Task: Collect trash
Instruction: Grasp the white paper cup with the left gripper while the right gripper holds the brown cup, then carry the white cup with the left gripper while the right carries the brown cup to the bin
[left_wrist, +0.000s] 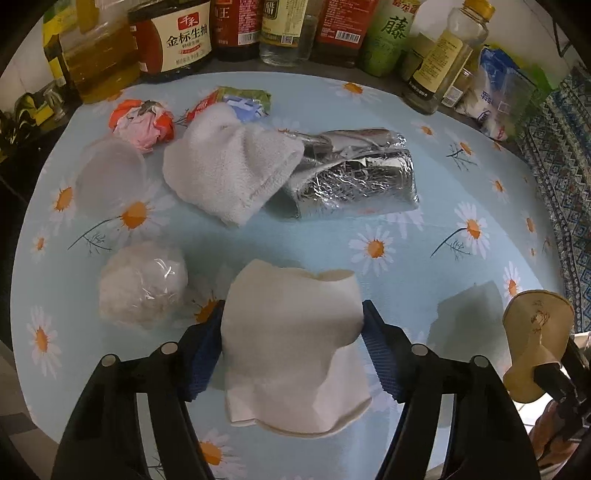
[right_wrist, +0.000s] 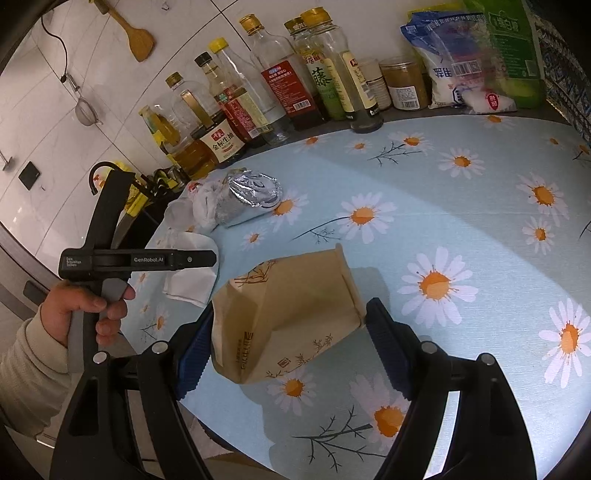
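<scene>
My left gripper (left_wrist: 293, 332) is shut on a folded white napkin (left_wrist: 291, 354), held just above the daisy tablecloth (left_wrist: 424, 229). My right gripper (right_wrist: 290, 339) is shut on a crushed brown paper cup (right_wrist: 288, 317), which also shows in the left wrist view (left_wrist: 535, 343). Ahead of the left gripper lie a white cloth (left_wrist: 225, 162), a crumpled foil bag (left_wrist: 354, 177), a plastic-wrapped white ball (left_wrist: 144, 284), a clear plastic cup (left_wrist: 107, 177), a pink and red wrapper wad (left_wrist: 144, 122) and a coloured snack wrapper (left_wrist: 236, 101).
Bottles of oil, soy sauce and vinegar (right_wrist: 236, 107) line the back of the table, with bags of salt (right_wrist: 454, 62) at the right. The left gripper's body and the hand holding it (right_wrist: 110, 266) are at the table's left edge. A wooden spatula (right_wrist: 136, 37) hangs on the wall.
</scene>
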